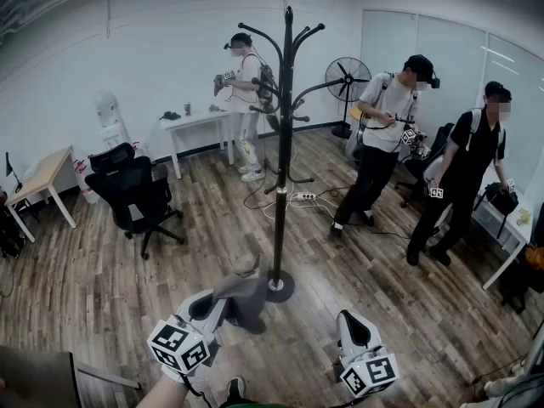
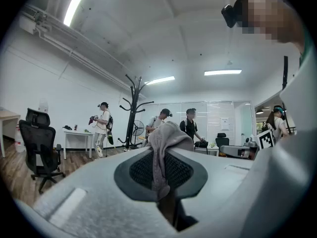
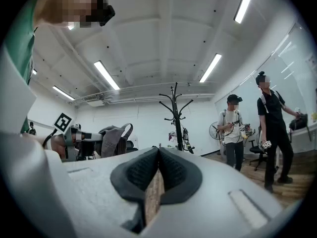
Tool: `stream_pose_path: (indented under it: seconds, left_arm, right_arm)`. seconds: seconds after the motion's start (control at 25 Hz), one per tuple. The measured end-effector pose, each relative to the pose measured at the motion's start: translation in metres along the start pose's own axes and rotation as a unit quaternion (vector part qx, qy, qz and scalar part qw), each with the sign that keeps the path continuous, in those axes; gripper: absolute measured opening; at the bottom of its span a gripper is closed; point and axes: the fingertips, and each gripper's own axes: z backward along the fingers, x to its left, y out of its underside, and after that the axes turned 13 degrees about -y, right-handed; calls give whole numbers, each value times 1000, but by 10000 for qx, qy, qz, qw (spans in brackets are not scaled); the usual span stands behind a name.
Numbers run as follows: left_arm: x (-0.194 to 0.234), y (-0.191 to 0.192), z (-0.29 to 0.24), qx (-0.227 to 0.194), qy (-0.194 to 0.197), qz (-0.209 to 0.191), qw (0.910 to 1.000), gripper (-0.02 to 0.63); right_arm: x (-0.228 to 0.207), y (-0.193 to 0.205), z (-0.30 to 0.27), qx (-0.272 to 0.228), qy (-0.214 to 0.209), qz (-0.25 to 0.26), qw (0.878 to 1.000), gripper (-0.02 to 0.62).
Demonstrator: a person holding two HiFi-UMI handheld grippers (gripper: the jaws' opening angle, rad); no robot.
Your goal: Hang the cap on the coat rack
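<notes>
The left tongs (image 1: pixel 219 303) pinch the cap (image 1: pixel 245 294) by a fold of fabric, so its body hangs free to take a hook. The cap sits low, near the base of the rack (image 1: pixel 285 143) and well below the hooks. The right tongs (image 1: pixel 348 320) are pressed together, empty, held aside.

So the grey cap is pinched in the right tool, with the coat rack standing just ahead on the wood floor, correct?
No: the grey cap is pinched in the left tool, as the left gripper view shows; the right tool is shut and empty. The coat rack does stand just ahead on the wood floor.
</notes>
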Motion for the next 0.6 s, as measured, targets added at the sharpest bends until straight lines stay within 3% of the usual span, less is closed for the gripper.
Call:
stream_pose_path:
  seconds: [0.32, 0.6]
  left_arm:
    - [5, -3, -7, -67, -51, -61, 9999, 28]
    - [52, -7, -34, -132, -100, -69, 9998, 28]
  right_arm:
    - [-11, 5, -4, 50, -12, 2, 10000, 5]
    - [-9, 9, -43, 13, -101, 22, 9999, 3]
